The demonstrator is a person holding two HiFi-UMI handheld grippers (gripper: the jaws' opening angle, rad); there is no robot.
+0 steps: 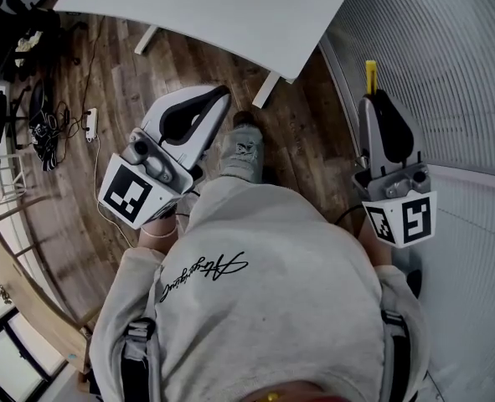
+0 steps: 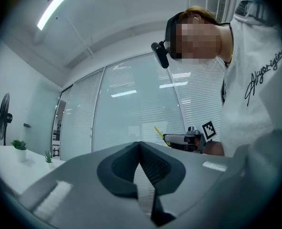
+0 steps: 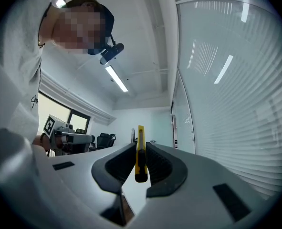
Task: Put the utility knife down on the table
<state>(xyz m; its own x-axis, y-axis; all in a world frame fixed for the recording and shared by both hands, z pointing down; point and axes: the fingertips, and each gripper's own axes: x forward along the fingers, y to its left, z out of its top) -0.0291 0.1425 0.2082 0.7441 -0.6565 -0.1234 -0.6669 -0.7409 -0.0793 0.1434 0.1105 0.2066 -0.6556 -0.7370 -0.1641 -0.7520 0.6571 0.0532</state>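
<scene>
Nearest to me, my grey sweatshirt [image 1: 264, 291] fills the lower part of the head view. My left tool [image 1: 220, 95] is held out at my left side. Its jaws stand together with nothing between them. My right tool [image 1: 373, 97] is held out at my right side, beside the glass wall with blinds [image 1: 456, 65]. Its jaws are clamped on the utility knife [image 1: 370, 75]. The knife is yellow, stands on edge between the pads, and its front end projects past the fingertips. It is in the air, well apart from the bench. Below the tools, my grey shoe [image 1: 244, 153] rests on the wooden floor [image 1: 130, 90]. Further out, the white bench [image 1: 230, 15] spans the top of the head view, ahead of both tools. Cables [image 1: 46, 132] lie on the floor at far left
</scene>
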